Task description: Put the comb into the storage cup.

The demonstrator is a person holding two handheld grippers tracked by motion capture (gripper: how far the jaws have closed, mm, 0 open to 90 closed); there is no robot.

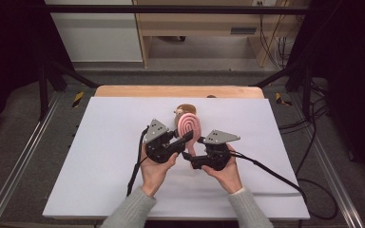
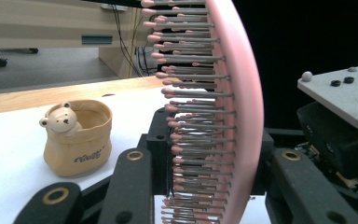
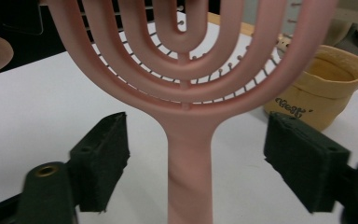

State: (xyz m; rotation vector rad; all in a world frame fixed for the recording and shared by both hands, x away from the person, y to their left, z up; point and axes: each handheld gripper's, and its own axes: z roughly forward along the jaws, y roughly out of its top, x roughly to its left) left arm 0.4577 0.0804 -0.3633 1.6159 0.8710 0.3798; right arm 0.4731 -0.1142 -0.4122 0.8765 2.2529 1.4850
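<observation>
A pink hairbrush [image 1: 190, 125] with a vented oval head stands upright over the middle of the white board. My left gripper [image 1: 185, 138] is shut on the brush [image 2: 242, 116]: one pad presses the bristle tips and the other backs the pink head. My right gripper [image 3: 196, 158] stands open, its pads [image 3: 103, 154] well clear on either side of the brush handle [image 3: 189, 172]. In the high view the right gripper [image 1: 190, 159] sits just below the brush, held in the person's right hand.
A small tan pot with a bear figure [image 2: 77, 140] stands just behind the brush [image 1: 184, 109], also at the right in the right gripper view [image 3: 326, 88]. The white board [image 1: 100, 147] lies on a wooden table [image 1: 123, 91]. Cables [image 1: 275, 173] trail from both grippers.
</observation>
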